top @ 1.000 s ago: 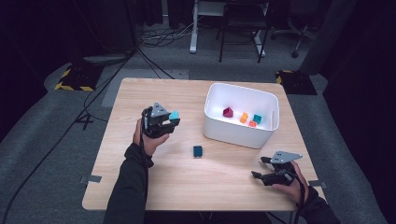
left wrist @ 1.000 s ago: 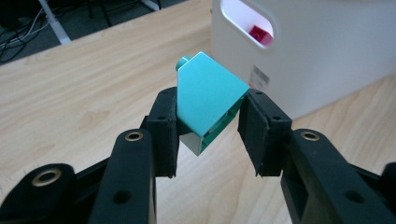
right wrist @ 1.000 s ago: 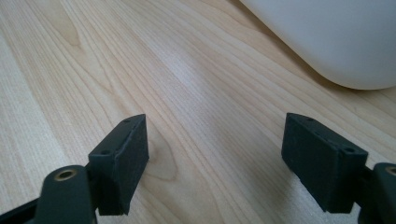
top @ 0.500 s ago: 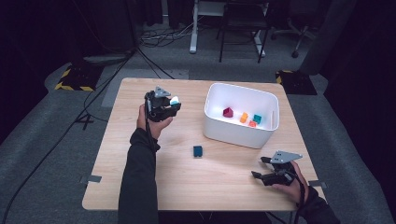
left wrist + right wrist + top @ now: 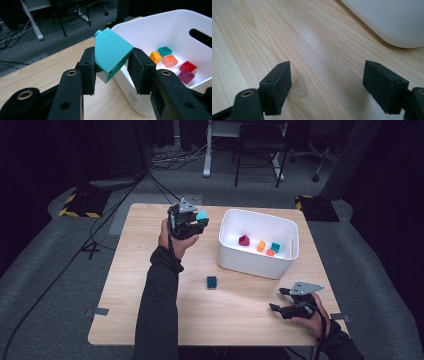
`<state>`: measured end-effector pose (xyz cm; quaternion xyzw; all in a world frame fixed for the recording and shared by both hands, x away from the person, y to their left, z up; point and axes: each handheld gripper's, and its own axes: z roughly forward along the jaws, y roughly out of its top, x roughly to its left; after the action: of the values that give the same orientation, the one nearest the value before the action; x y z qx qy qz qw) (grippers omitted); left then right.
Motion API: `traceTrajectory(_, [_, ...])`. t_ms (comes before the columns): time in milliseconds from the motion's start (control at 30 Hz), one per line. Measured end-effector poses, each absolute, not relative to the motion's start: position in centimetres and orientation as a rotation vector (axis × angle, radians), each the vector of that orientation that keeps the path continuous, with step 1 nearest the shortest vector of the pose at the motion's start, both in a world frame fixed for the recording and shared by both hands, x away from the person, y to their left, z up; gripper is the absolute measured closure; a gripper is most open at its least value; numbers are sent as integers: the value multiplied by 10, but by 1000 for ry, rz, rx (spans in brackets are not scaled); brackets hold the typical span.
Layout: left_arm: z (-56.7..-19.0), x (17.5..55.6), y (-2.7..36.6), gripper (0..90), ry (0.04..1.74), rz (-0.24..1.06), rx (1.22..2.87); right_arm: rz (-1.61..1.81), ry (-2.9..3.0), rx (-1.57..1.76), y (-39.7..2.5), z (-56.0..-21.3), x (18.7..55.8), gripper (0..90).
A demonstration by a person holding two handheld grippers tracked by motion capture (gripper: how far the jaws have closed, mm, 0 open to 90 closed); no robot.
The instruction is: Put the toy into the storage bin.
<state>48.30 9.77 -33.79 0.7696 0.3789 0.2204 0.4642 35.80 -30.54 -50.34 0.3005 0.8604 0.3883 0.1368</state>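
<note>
**Teal brick held just short of the white bin**

The left gripper (image 5: 192,222) is clamped on a teal sloped brick (image 5: 111,53), its two pads pressing the brick's opposite sides, with the brick tilted so that one stud points up and to the far left. In the high view the brick (image 5: 201,215) sits at the gripper's right tip, raised above the wooden table (image 5: 150,285) and just left of the white bin (image 5: 252,262), not yet over its rim.

To do this step well, the person should probably carry the brick farther right until it hangs clearly past the bin's left wall, then part the jaws above the bare white floor, so the brick drops beside the pieces already there: a magenta brick (image 5: 244,240), an orange one (image 5: 261,245), a coral one (image 5: 270,252) and a teal one (image 5: 275,247). Releasing too soon risks the brick striking the rim and falling back on the table.

A dark teal block (image 5: 212,282) lies on the table near the bin's near-left corner. The right gripper (image 5: 287,304) rests low at the table's near right, jaws spread wide and holding nothing.
</note>
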Motion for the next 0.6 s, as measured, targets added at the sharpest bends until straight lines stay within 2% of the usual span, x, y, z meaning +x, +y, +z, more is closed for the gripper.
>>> traceTrajectory(600, [-322, 477, 20, 595, 748, 493, 1970, 1123, 2489, 868, -305, -503, 358, 232])
